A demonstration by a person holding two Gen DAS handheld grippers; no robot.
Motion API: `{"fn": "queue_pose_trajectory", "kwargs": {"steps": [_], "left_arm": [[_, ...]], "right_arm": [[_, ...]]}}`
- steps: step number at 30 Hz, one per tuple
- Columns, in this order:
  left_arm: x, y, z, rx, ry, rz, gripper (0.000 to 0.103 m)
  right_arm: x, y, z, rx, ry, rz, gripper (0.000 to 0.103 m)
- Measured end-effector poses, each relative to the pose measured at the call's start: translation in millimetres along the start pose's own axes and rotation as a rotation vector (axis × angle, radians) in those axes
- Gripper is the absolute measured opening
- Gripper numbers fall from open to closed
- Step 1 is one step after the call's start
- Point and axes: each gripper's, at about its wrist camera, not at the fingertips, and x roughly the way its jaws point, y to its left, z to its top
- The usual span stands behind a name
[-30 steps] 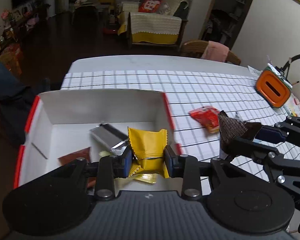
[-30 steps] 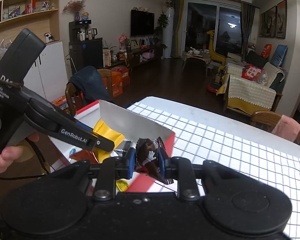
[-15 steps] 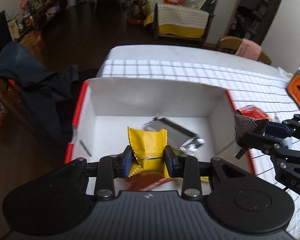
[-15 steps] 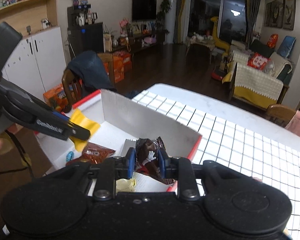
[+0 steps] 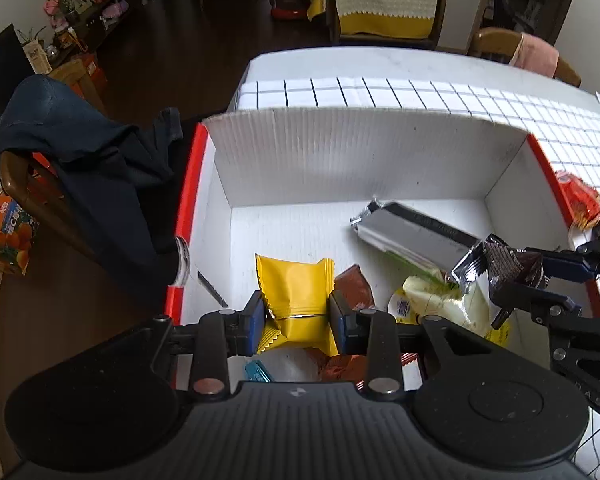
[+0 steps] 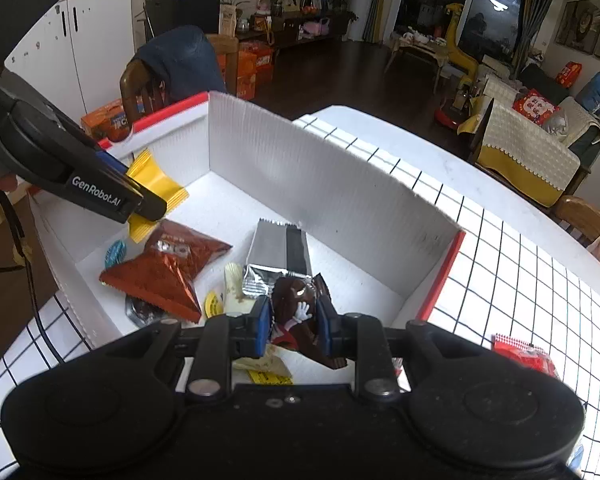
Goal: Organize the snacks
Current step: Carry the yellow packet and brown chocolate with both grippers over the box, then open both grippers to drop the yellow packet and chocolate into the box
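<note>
My left gripper (image 5: pixel 296 318) is shut on a yellow snack packet (image 5: pixel 296 296) and holds it above the near left part of the white box (image 5: pixel 360 160). My right gripper (image 6: pixel 294 320) is shut on a brown chocolate packet (image 6: pixel 296 300) above the box's near right part; it also shows in the left wrist view (image 5: pixel 508 268). In the box lie a silver packet (image 6: pixel 280 252), a red-brown packet (image 6: pixel 168 264), a pale yellow packet (image 5: pixel 432 300) and a small blue item (image 6: pixel 115 252). The yellow packet also shows in the right wrist view (image 6: pixel 156 184).
The box has red rims and stands on a white grid tablecloth (image 6: pixel 520 272). A red snack packet (image 6: pixel 524 354) lies on the cloth right of the box. A chair with a dark jacket (image 5: pixel 92 176) stands left of the table.
Both grippers have moved over the box with their packets and come lower. The right gripper crossed the box's right rim and now hangs inside.
</note>
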Motion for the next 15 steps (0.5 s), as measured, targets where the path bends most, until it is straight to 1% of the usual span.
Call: {"fn": "queue_pose_trajectory", "kwargs": {"steps": [8,15], "left_arm": [[10.8,-5.5,-6.3,0.014,0.033,0.002,0.034],[7.1,-5.5,-8.8,-0.006,0.035,-0.001,0.035]], "right_arm": [[6.3,-2.2,-0.7,0.015,0.002,0.014,0.025],[2.4,-8.5,-1.6,0.076,0.01,0.046,0.032]]}}
